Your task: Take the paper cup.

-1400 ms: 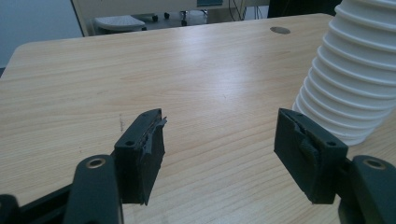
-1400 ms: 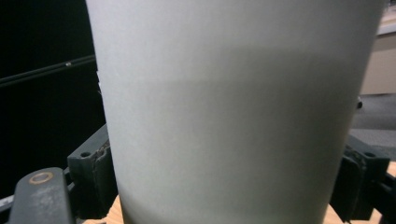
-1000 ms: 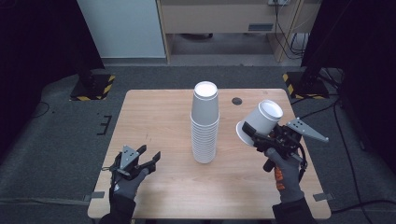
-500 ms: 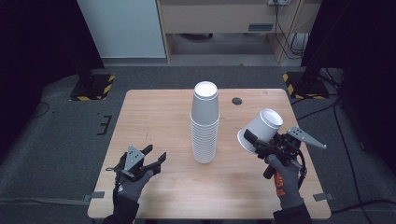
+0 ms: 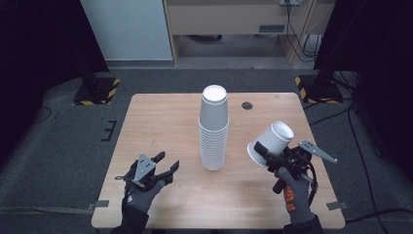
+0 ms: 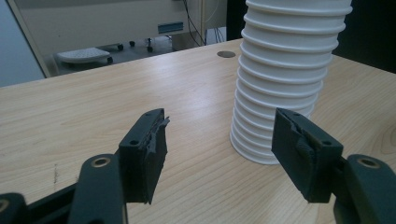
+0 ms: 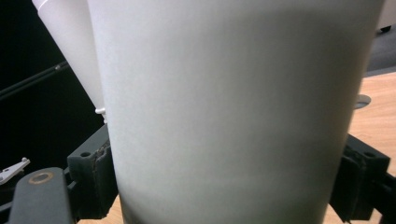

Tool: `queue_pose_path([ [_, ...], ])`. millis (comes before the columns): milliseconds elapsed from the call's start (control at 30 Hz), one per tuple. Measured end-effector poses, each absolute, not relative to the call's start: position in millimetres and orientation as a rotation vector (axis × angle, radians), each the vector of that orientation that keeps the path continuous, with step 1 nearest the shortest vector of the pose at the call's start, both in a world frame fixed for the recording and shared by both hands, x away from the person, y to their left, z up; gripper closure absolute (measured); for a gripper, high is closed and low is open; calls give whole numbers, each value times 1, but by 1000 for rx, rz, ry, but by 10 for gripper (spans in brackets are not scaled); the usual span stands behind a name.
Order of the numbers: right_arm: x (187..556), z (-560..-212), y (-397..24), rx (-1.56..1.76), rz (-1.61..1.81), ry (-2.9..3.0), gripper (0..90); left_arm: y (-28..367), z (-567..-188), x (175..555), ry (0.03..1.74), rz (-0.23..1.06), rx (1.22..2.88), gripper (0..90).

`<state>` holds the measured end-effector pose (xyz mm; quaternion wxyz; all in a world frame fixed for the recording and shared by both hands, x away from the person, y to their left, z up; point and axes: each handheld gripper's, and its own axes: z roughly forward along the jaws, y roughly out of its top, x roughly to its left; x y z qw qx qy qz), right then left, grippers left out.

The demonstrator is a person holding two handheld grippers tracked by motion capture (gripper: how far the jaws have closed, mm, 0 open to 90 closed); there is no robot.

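While the left claw (image 5: 163, 165) is held apart left of the cup stack (image 5: 213, 129), a tilted cup (image 5: 271, 144) is clamped by the right claw (image 5: 265, 155), rim toward the stack.

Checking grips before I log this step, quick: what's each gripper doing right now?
Left gripper: open, nothing between its jaws, low over the table.
Right gripper: shut on a white paper cup, held tilted.

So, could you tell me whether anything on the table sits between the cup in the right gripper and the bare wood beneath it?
Nothing visible does. The right gripper holds one cup tilted above bare table. The cup stack stands apart to its left, and the small dark disc lies farther back.
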<state>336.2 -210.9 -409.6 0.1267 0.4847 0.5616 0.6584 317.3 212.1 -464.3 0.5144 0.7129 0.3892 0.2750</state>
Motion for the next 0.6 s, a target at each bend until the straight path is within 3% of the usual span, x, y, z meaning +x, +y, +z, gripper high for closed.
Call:
queue_pose_path([
  [600, 331, -421, -219, 1521, 1949, 1553, 145, 198, -463, 312, 854, 604, 1724, 352],
])
